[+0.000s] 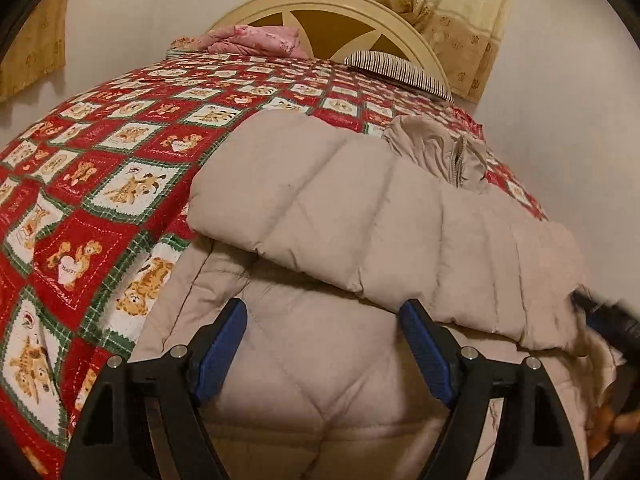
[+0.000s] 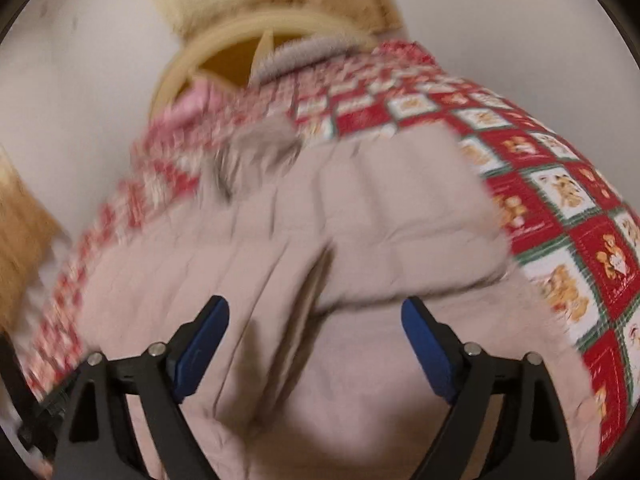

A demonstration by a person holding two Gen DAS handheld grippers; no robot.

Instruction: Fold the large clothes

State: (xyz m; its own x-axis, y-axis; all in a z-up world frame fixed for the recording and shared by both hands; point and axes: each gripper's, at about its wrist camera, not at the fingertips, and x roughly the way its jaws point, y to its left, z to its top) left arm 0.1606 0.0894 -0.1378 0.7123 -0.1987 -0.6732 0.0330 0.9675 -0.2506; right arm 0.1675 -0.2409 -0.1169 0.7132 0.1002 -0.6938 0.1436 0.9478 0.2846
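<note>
We see one coat (image 1: 360, 216), a puffy beige quilted piece with stitched channels and a soft matte shell, lying on the bed directly ahead of both pairs of fingers. One padded panel is folded across the body just beyond our left fingers (image 1: 324, 320), its rounded edge running from tip to tip. Its crumpled collar with a zipper (image 1: 460, 160) sits farther ahead and to the right of them.

The left fingers are two black arms with blue pads, spread wide over the coat's diamond-stitched lower part, holding nothing. The right fingers (image 2: 316, 316) are likewise two, blue-padded and spread apart above the coat (image 2: 280, 240); this view is blurred, so we cannot tell whether they touch the fabric.

Under the coat lies one quilt (image 1: 100, 200), a red, white and green patchwork printed with teddy bears. Beyond the left fingers, at the far end, stand one cream arched headboard (image 1: 320, 4), one pink bundle (image 1: 256, 40) and one striped pillow (image 1: 400, 72). Yellow patterned curtains (image 1: 460, 8) hang behind.
</note>
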